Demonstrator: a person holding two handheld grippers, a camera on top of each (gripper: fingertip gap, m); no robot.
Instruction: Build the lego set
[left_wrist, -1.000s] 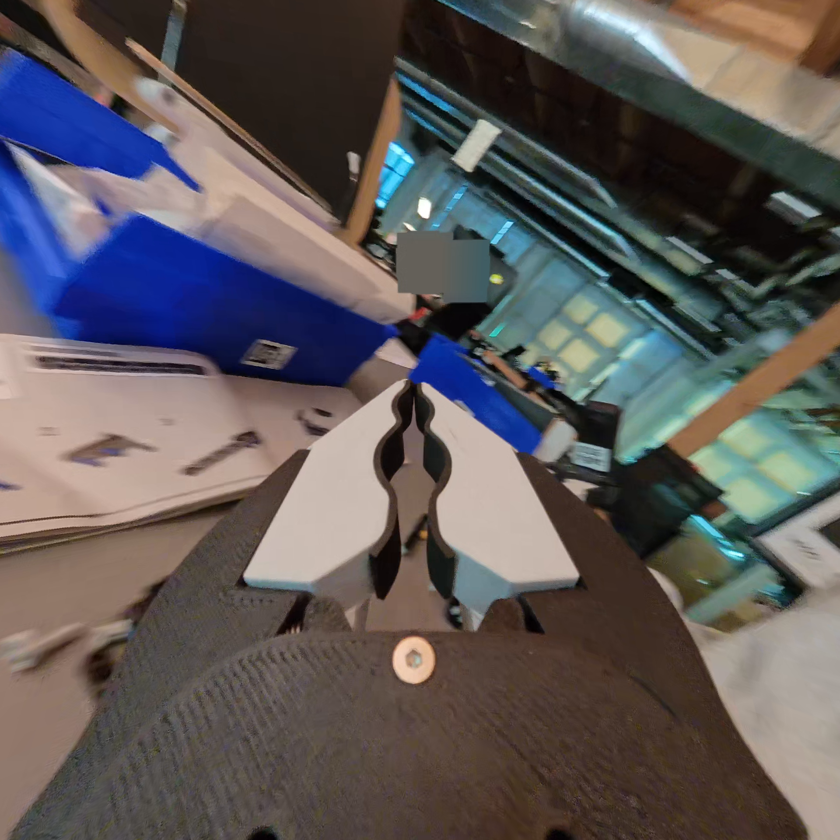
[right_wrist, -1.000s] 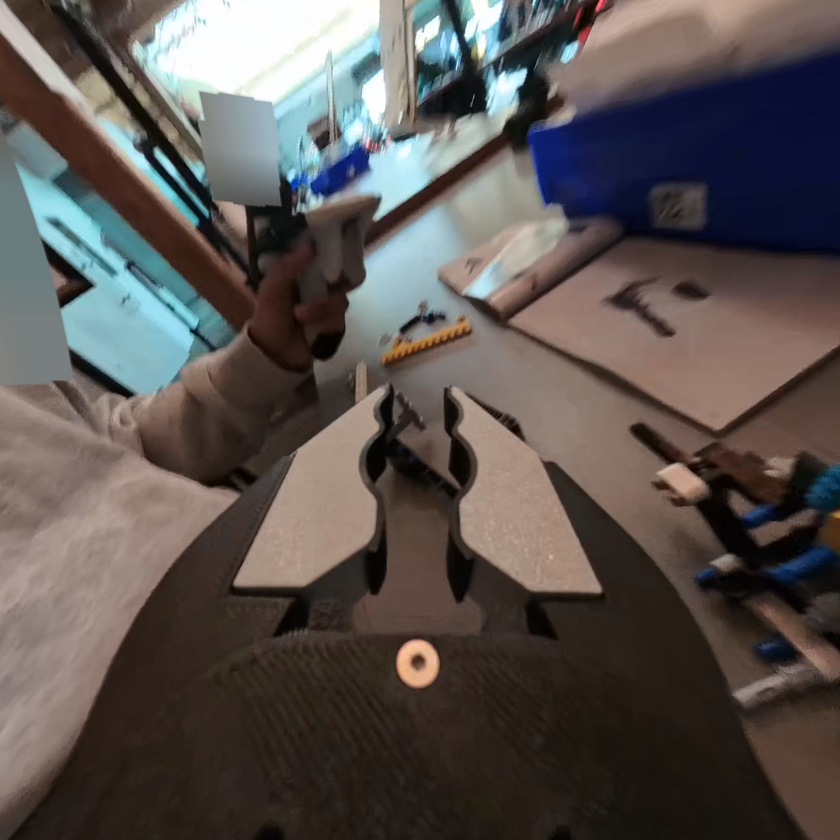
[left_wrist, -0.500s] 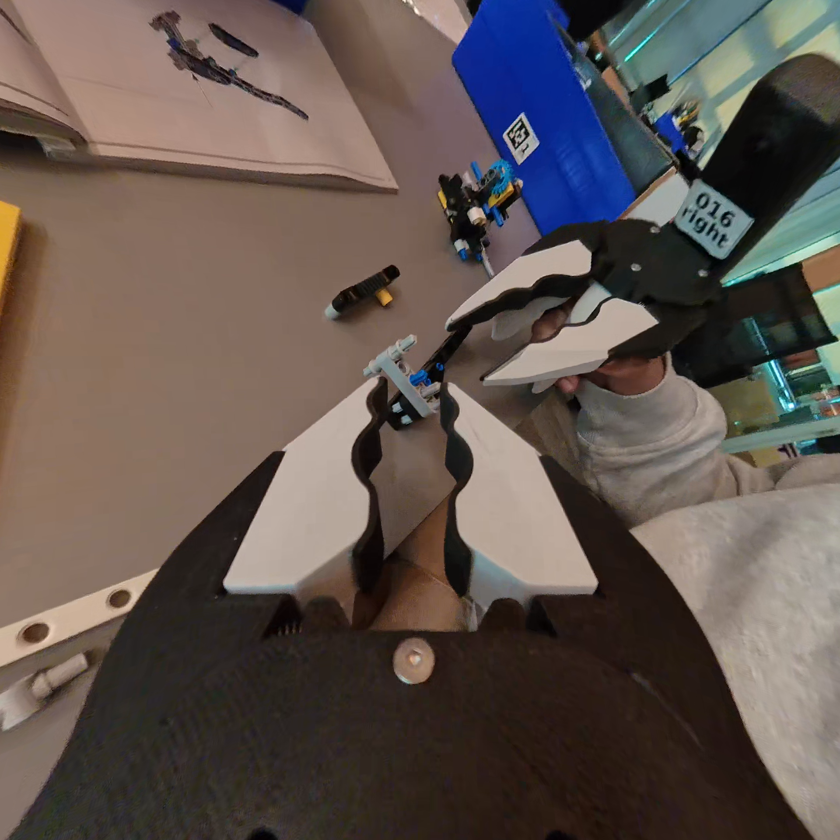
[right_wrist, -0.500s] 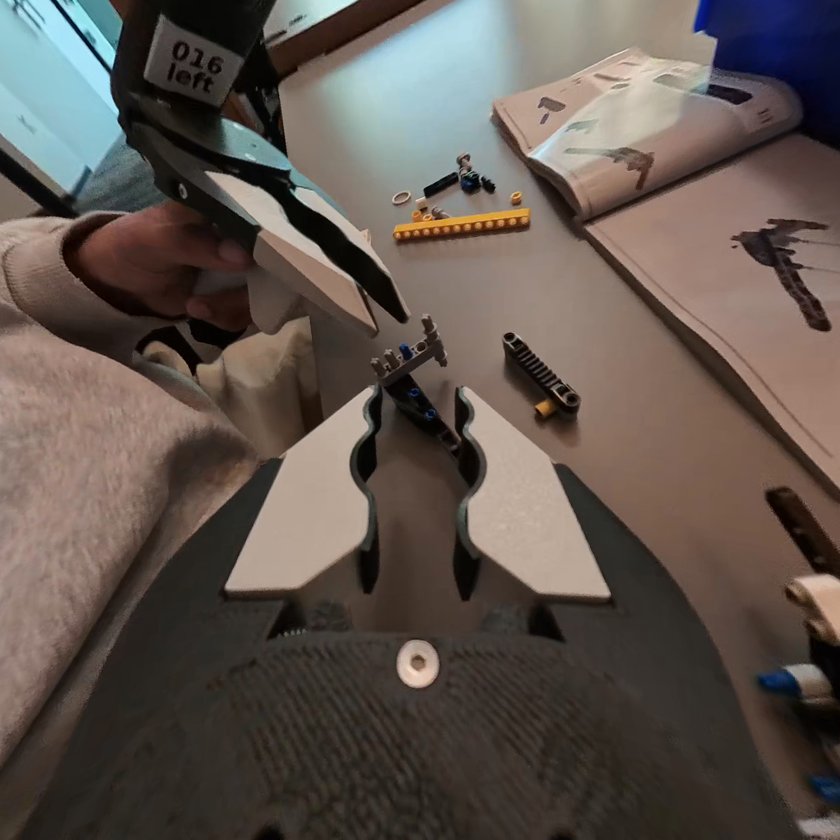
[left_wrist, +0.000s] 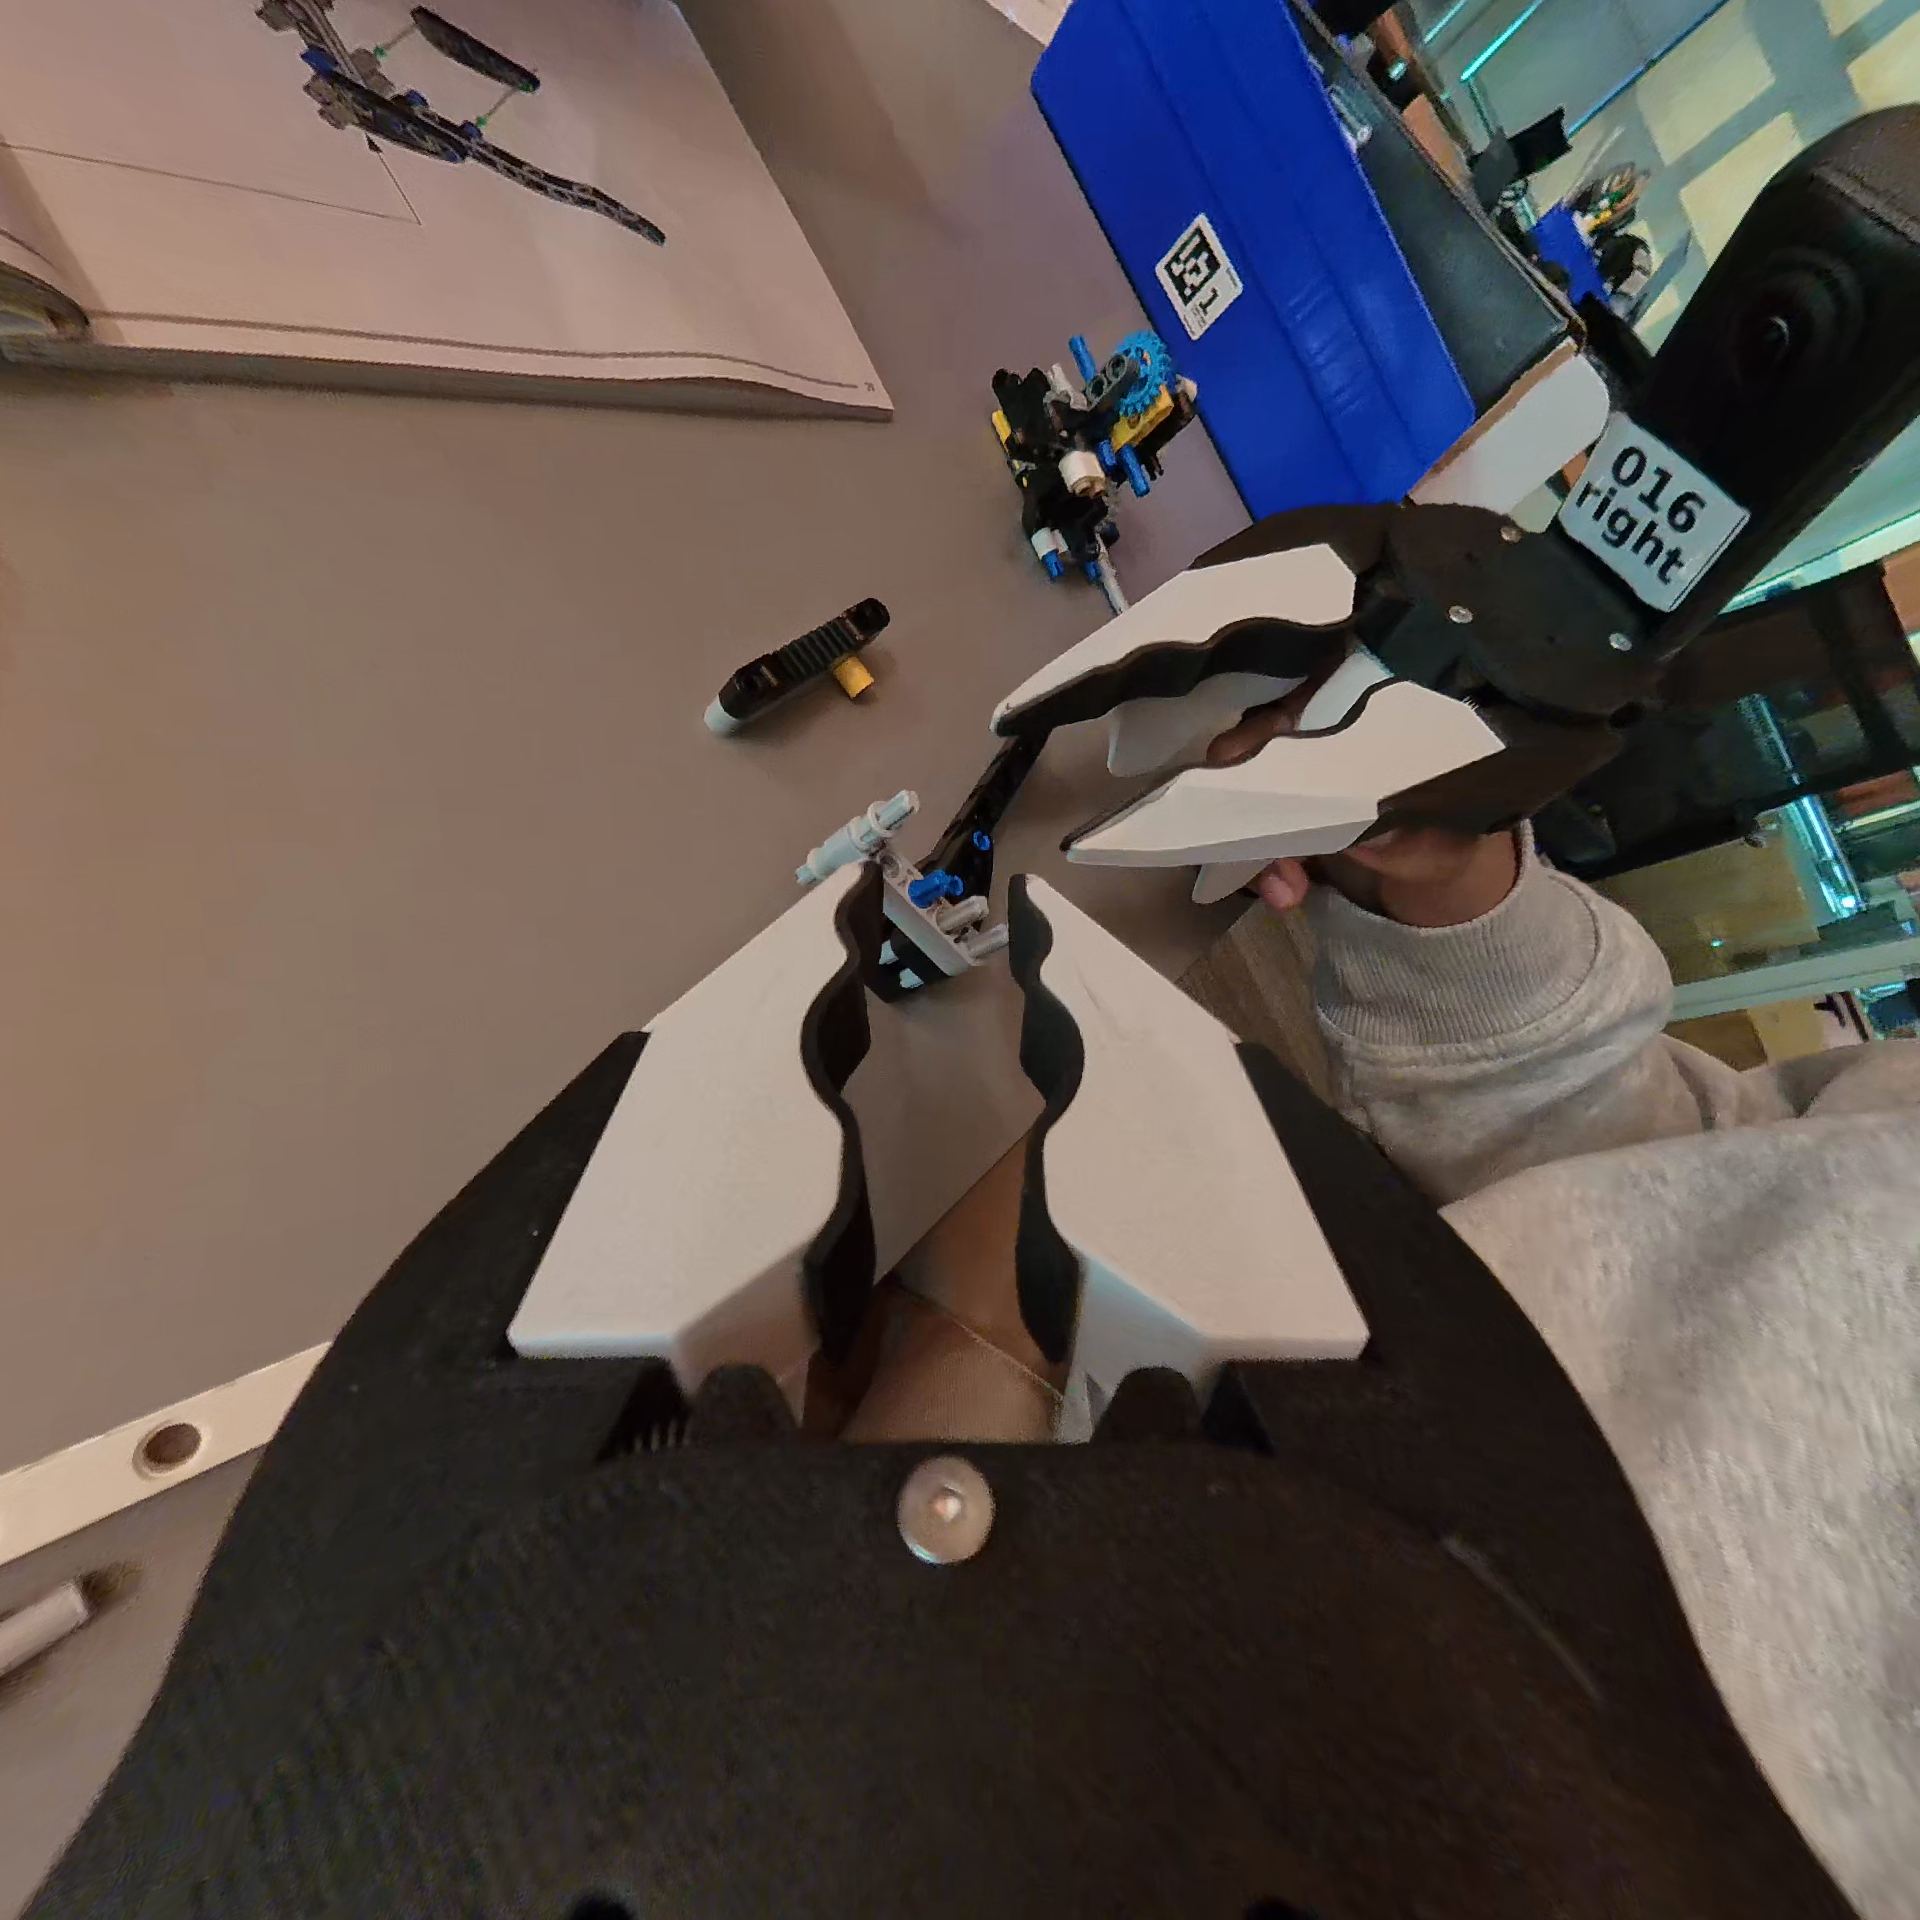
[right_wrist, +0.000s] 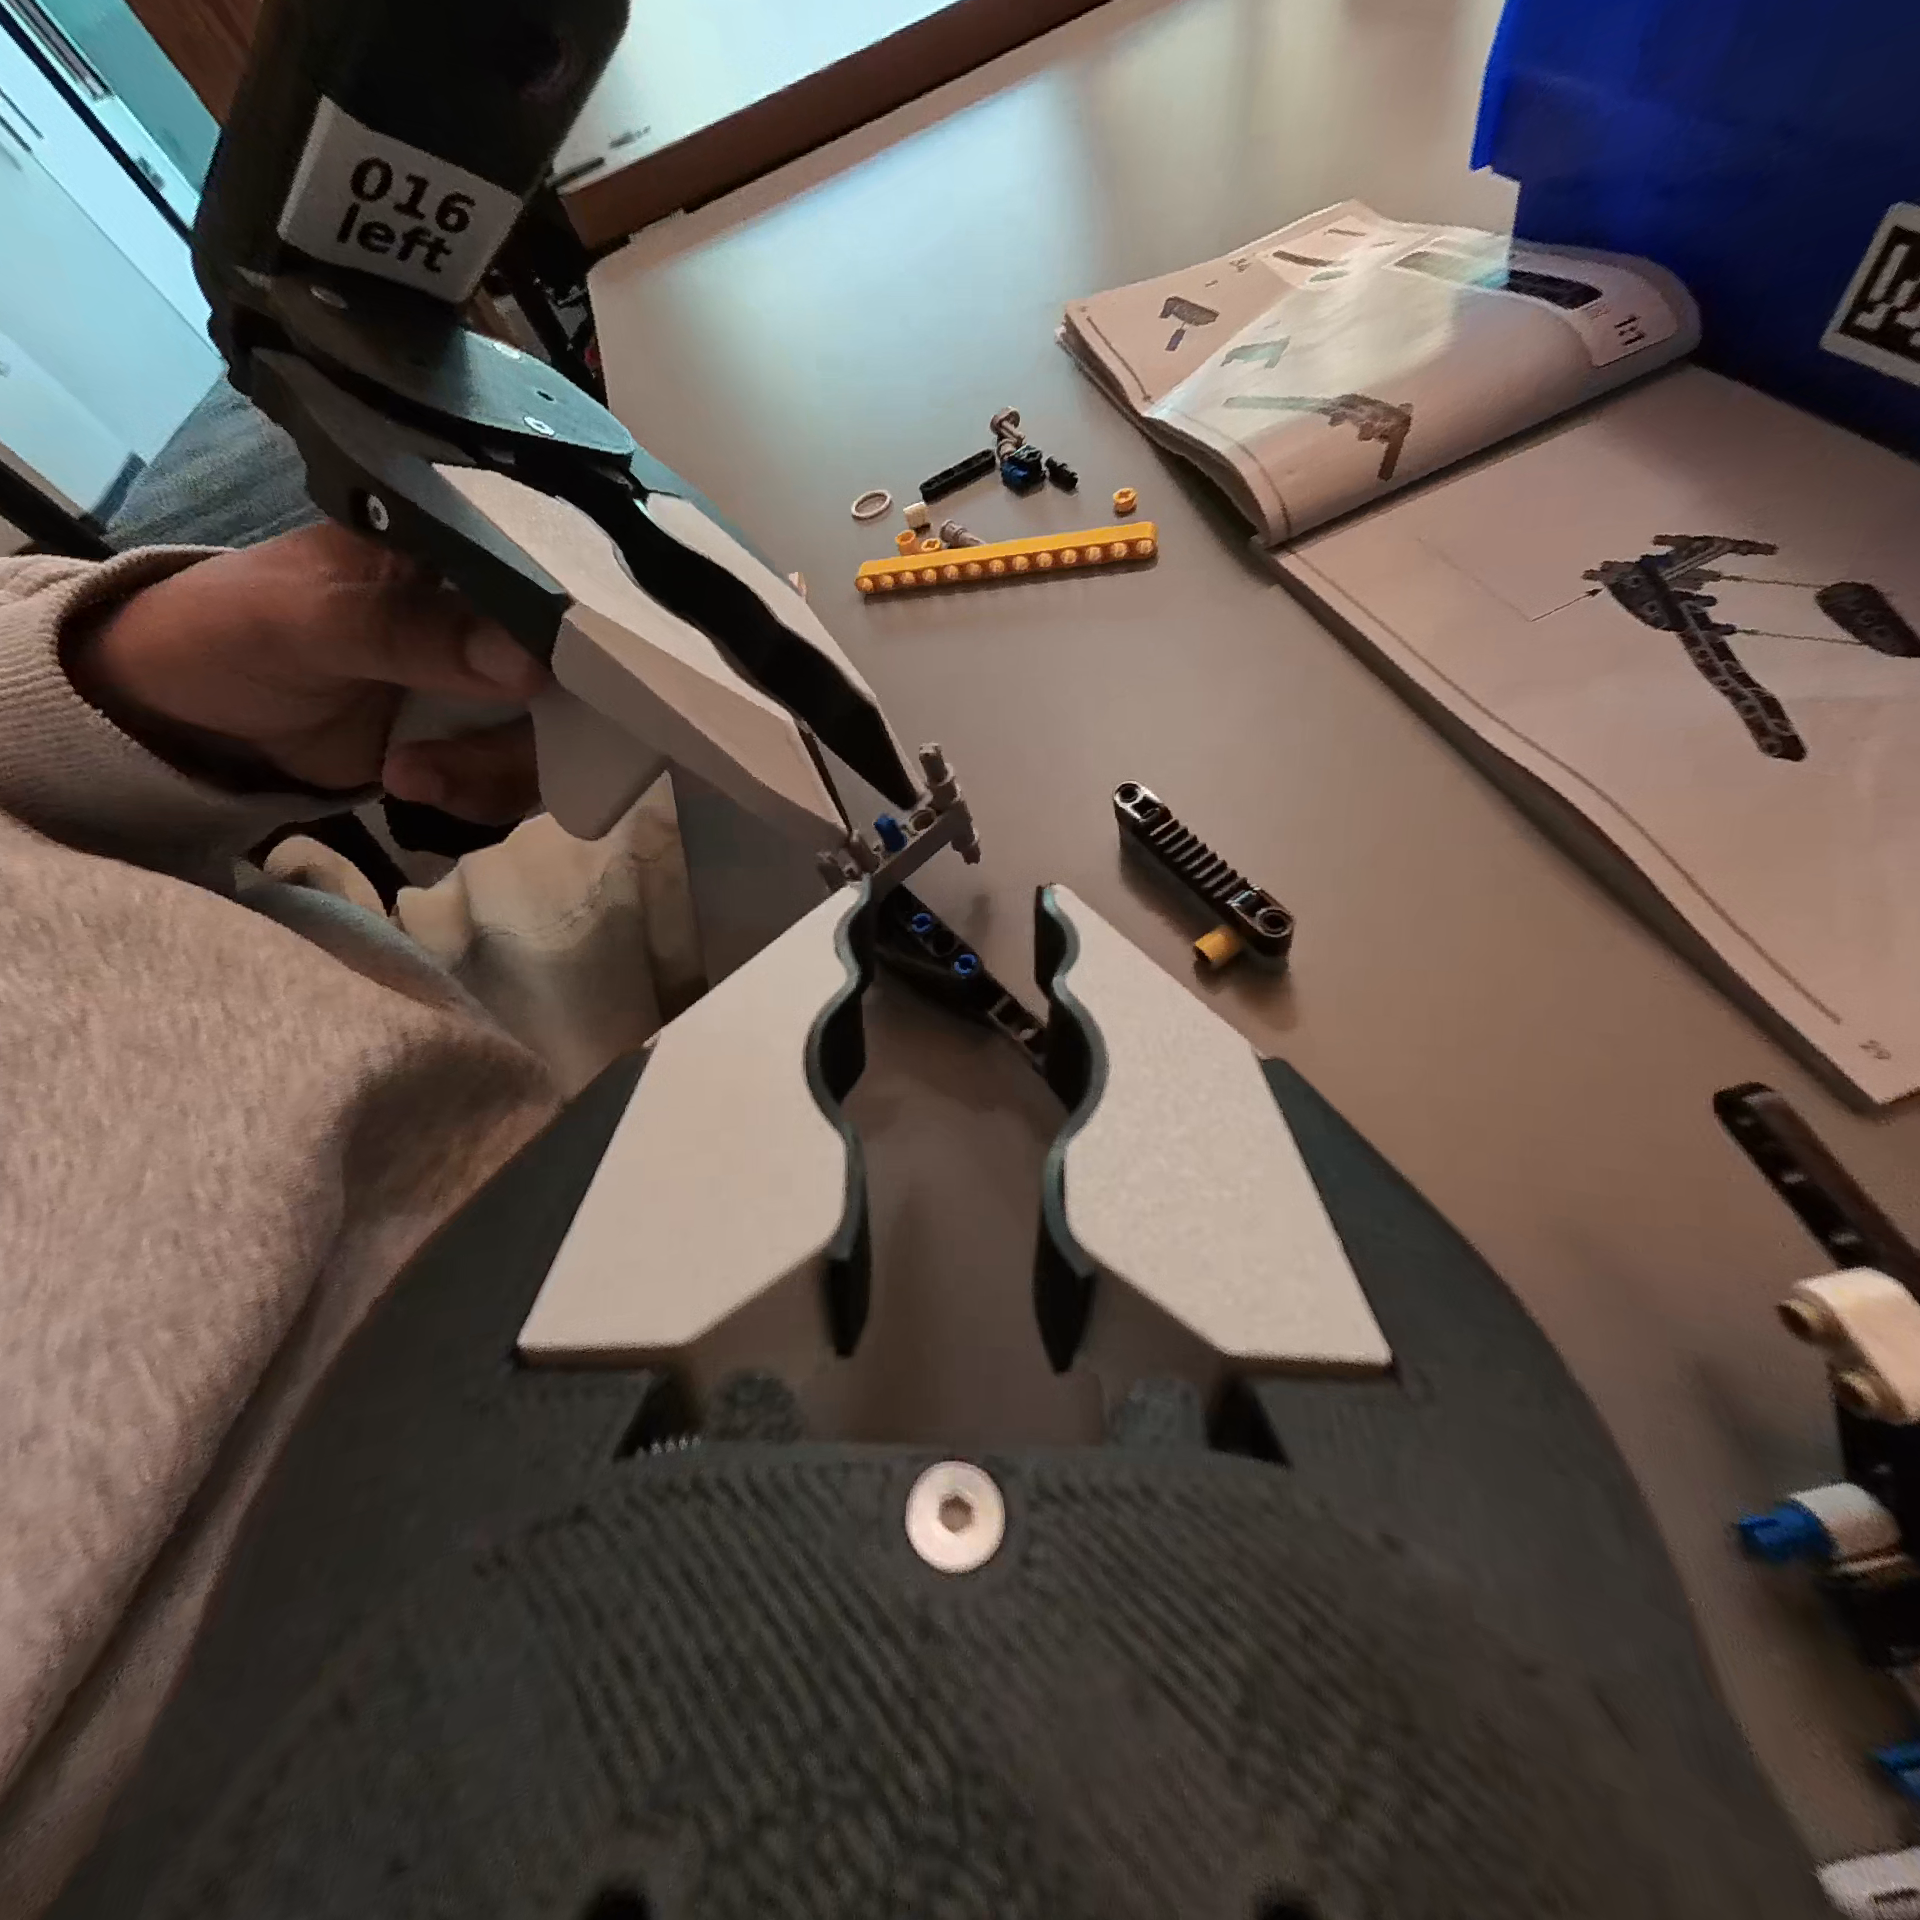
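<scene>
A small lego assembly (left_wrist: 940, 920) lies on the grey table (left_wrist: 416, 727) near its front edge: a black beam with blue pins and a grey cross piece at one end. My left gripper (left_wrist: 940, 899) is open, with its tips on either side of the grey end. My right gripper (right_wrist: 951, 909) is open, with the black beam (right_wrist: 951, 961) between its tips. Each gripper shows in the other's view: the right (left_wrist: 1034, 779) and the left (right_wrist: 883, 805), whose tips are at the grey cross piece (right_wrist: 925, 821).
A black toothed piece with a yellow pin (right_wrist: 1200, 873) lies just past the assembly. A larger sub-build with a blue gear (left_wrist: 1086, 447) stands by a blue bin (left_wrist: 1247, 260). Open instruction booklets (right_wrist: 1558, 623), a long yellow beam (right_wrist: 1006, 558) and small loose parts (right_wrist: 997, 473) lie farther off. The grippers are tip to tip, or close to it.
The left gripper swung down from the room to the table and opened. Both grippers have moved in on the small assembly from opposite sides.
</scene>
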